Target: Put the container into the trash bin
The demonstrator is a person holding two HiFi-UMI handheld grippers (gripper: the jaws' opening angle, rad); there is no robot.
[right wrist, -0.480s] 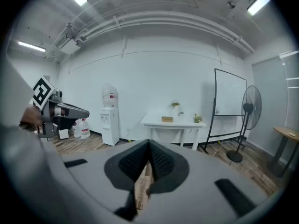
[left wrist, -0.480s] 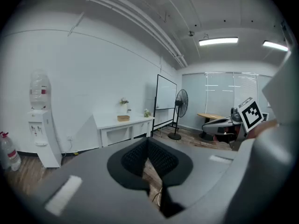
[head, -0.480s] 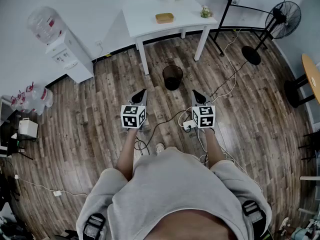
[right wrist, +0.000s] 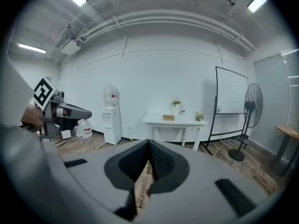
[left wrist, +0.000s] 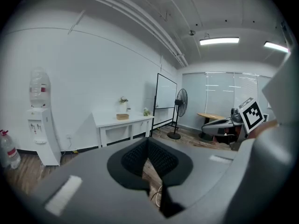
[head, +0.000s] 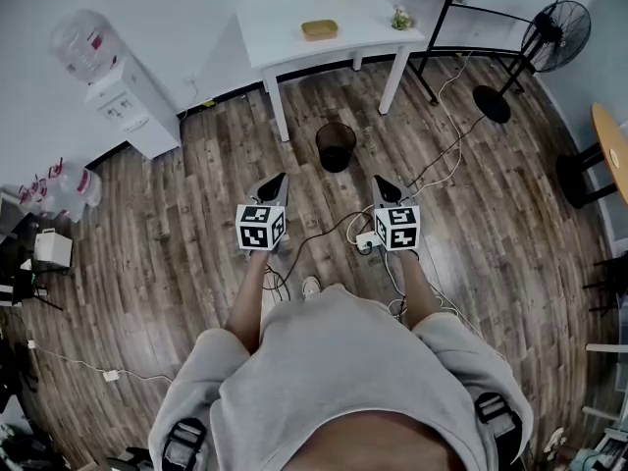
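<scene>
The container (head: 320, 29) sits on the white counter (head: 285, 35) at 12 o'clock, against the wall. The trash bin (head: 336, 146) stands on the wood floor (head: 196, 224) at the counter's 6 o'clock. On the left gripper (head: 279, 179) and right gripper (head: 379, 181), the fingers are pressed together and empty. A water dispenser (head: 123, 101) is at 10 o'clock and a fan (head: 557, 35) at 2 o'clock. Only the gripper views show the ceiling lights (left wrist: 219, 41); only the head view shows the bin.
</scene>
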